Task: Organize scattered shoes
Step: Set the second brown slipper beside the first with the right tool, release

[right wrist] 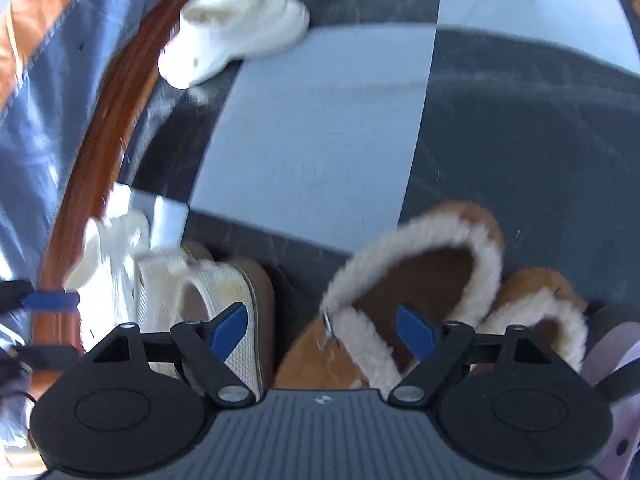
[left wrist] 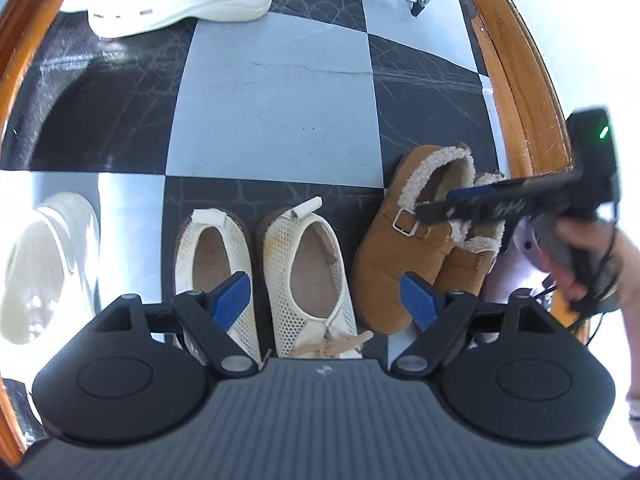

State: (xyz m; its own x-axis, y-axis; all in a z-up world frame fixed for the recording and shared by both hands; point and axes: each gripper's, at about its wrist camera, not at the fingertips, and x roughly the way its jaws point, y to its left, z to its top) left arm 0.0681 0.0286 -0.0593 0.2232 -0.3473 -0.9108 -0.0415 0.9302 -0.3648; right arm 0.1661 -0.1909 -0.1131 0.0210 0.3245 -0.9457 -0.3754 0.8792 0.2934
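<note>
Here both claws gape empty: the right claw (right wrist: pixel 320 330) above the tan fleece-lined slippers (left wrist: pixel 416 236) could knock them askew; the left claw (left wrist: pixel 326 300) hovers over the white mesh shoes (left wrist: pixel 264 276) beside them.

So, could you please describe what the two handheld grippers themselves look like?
Both match: the left gripper and right gripper have black linkages, blue-padded fingers, round black housings and a ribbed grey body. The left camera shows a green light and thin black cables on the right one.
</note>
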